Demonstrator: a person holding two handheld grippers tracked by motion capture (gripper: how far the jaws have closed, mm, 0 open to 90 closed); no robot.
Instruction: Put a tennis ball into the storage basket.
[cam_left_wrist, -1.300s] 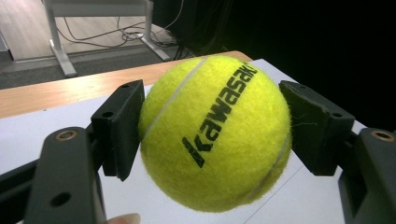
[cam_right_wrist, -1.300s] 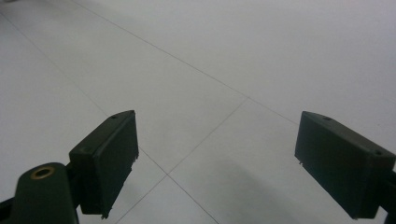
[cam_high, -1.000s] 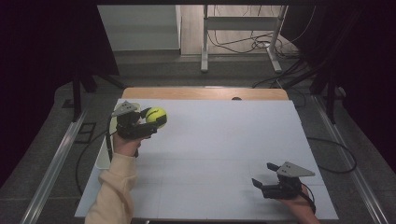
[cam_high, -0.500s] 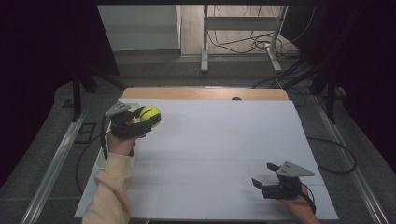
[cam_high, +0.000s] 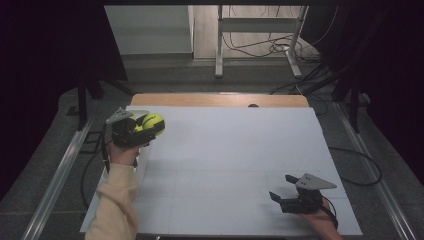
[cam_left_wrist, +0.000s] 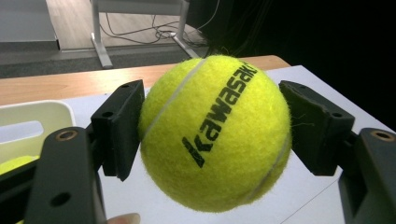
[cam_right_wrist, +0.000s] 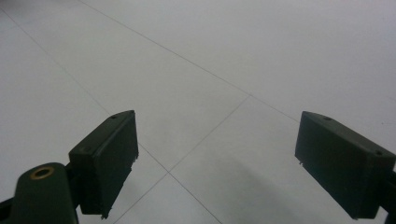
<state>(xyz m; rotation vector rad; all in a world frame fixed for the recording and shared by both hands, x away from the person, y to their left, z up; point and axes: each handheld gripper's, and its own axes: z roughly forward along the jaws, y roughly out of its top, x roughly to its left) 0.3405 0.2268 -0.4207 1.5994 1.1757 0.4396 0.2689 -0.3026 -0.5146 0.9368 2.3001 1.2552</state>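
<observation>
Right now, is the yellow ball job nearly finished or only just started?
Somewhere in the middle. Done: the left gripper is shut on the tennis ball, lifted off the white table. A pale tray sits beside it, with something yellow inside. Left to do: letting the ball go. The right gripper waits open, holding nothing.

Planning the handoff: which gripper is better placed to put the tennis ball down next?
Left. The left gripper already clamps the tennis ball; the right gripper sits open, far across the table.
</observation>
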